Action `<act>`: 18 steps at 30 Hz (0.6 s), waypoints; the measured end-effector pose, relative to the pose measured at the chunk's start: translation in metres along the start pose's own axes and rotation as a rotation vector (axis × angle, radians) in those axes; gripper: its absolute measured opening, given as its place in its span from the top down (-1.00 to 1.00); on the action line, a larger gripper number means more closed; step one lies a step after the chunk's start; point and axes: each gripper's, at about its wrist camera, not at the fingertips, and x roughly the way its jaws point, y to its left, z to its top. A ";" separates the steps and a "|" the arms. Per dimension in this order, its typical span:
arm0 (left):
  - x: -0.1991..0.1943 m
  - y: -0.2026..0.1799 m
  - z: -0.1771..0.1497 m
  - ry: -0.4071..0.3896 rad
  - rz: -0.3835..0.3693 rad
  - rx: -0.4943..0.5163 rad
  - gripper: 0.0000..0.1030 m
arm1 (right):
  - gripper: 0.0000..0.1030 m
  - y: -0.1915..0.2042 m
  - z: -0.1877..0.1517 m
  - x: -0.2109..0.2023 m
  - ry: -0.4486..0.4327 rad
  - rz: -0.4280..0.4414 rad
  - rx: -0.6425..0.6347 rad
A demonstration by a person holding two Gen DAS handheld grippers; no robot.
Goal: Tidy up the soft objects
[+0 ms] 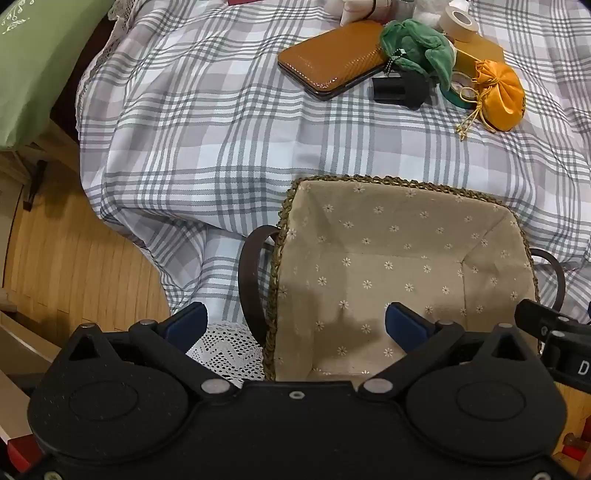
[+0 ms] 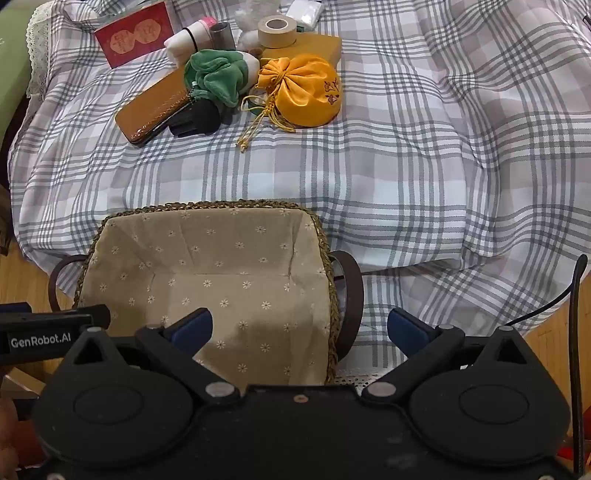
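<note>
— Checked cloth covers the whole surface (image 2: 406, 184), and a lined basket (image 2: 207, 210) sits at its near edge. Anything in it?

— Nothing yet; the sorting looks unstarted. Both tongs hang over the basket, pointing steeply down, the left tongs (image 1: 295, 323) straddling its left handle and the right tongs (image 2: 299, 328) straddling its right rim. Each pair stands wide with nothing between the pads.

— Where are the soft things?

— In the clutter at about eleven o'clock from the right tongs, well apart from them: a green plush toy (image 2: 218, 77) and a yellow satin pouch (image 2: 306, 92) just beside it. From the left tongs they lie near one o'clock.

— Next move?

— Probably reaching across to one soft piece, avoiding the brown case (image 2: 151, 110) and the tape roll (image 2: 277, 31) nearby.
</note>
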 end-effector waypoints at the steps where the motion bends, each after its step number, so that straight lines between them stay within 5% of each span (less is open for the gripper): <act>1: 0.000 0.000 0.000 0.000 0.000 -0.003 -0.93 | -0.97 0.001 0.000 0.000 0.006 -0.002 0.000; 18: 0.006 -0.002 0.001 0.057 -0.013 -0.017 -0.93 | -0.97 0.009 -0.005 0.011 0.030 -0.003 -0.019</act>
